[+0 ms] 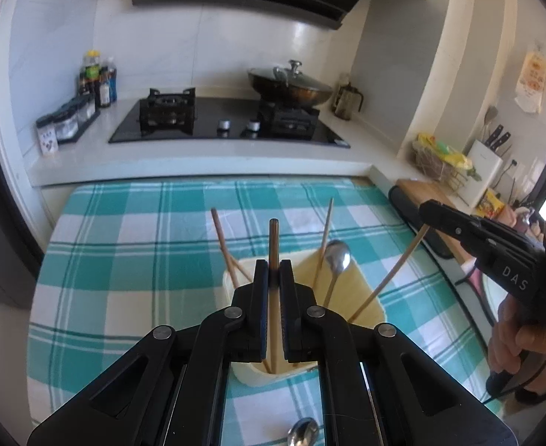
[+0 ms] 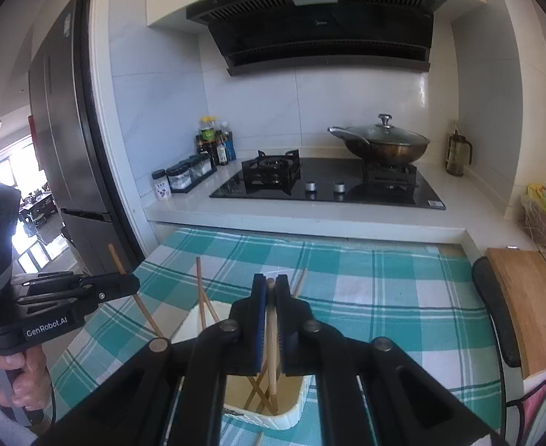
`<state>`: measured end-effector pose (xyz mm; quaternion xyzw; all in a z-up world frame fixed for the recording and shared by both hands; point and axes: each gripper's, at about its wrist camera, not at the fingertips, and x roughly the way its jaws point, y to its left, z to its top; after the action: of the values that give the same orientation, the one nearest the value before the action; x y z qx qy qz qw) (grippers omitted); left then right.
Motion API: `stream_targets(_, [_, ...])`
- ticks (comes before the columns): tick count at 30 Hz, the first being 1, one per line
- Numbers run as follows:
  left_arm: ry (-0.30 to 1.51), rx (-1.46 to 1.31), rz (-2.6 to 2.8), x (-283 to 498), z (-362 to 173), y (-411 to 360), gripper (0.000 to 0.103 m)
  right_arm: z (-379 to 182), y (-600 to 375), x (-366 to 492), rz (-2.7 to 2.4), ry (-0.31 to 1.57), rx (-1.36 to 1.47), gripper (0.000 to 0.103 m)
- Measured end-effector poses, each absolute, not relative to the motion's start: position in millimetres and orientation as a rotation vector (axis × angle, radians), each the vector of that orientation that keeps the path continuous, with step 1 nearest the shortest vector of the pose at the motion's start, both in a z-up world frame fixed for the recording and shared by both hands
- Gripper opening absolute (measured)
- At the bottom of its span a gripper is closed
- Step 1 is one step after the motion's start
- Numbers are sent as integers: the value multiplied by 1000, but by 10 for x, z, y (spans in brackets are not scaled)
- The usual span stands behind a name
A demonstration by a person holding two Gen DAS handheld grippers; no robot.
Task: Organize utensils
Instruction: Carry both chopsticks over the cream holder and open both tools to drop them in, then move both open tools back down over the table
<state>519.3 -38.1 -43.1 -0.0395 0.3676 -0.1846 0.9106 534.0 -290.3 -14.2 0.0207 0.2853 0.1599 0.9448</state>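
A cream utensil holder (image 1: 368,299) stands on the teal checked cloth (image 1: 131,252). Several chopsticks and a metal spoon (image 1: 339,256) lean in it. My left gripper (image 1: 273,264) is shut on a dark chopstick (image 1: 273,238) whose lower end reaches into the holder. From the right, my right gripper (image 1: 424,211) comes in shut on a pale chopstick (image 1: 392,278) that slants into the holder. In the right wrist view that gripper (image 2: 271,278) pinches the pale chopstick (image 2: 271,330) over the holder (image 2: 295,412). The left gripper (image 2: 136,284) is at the left. A second spoon (image 1: 302,435) lies on the cloth.
Behind the table runs a counter with a black gas hob (image 1: 228,122), a lidded wok (image 1: 291,83) and condiment bottles (image 1: 98,78). A wooden cutting board (image 2: 529,304) and a dark chair back (image 2: 492,312) sit at the right. A tall fridge (image 2: 64,141) stands at the left.
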Motion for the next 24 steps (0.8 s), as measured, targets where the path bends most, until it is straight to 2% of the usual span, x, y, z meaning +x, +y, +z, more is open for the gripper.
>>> stream_targets(2, [805,-76,-356,5233,-530,-405,7,-241,-2890,5400,303,603,35,6])
stream_targets(4, [831,-87,-353,5194,-549,-353,21,-246,-2890,5413,279,614,21,7])
stream_targets(5, [830,-96,-363,5131,-519,-305,36,-217,-2919,5381,273,611,26,14])
stream_targets(6, [822,-95,-367,5054,-480,-247,50,-172,-2968,5334,268,605,34,26])
stream_targets(8, [804,-57,-370,4824,-399,-131,63,-31,-3106,5156,262,569,54,44])
stream_targets(11, [837,39,-383,4433,-430,43,75,80,-3340,4836,253,578,25,47])
stream_targets(16, [939,132,-344,3711,-926,333,82,-205,-3752,4181,236,730,-53,47])
stream_targets(24, [986,-39,-251,3047,-1992,500,82,-1666,-4118,3083,138,947,-154,47])
